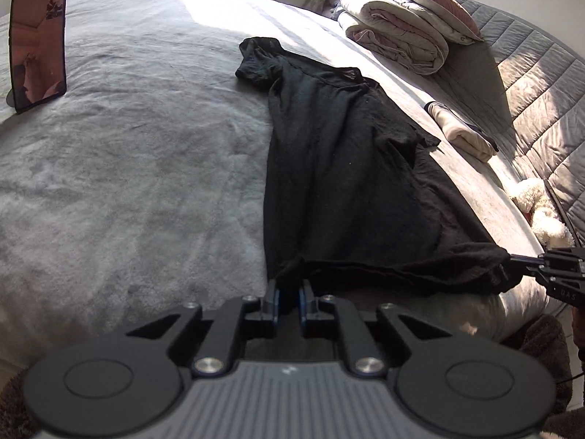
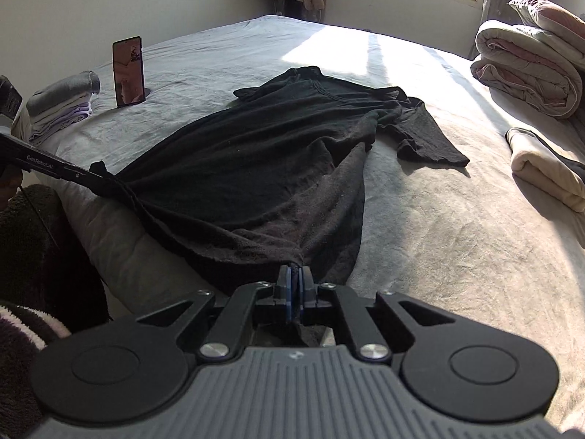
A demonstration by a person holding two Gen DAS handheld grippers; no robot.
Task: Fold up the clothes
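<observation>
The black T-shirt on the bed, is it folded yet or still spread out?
Spread out: the black T-shirt lies lengthwise, sleeves out, hem pinched by both grippers.

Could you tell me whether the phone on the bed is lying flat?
No, the phone stands upright on the grey bed cover, left of the black shirt.

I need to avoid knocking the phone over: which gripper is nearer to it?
Left. The left gripper pinches the black T-shirt hem on the phone's side; the right gripper holds the opposite hem corner, farther away.
</observation>
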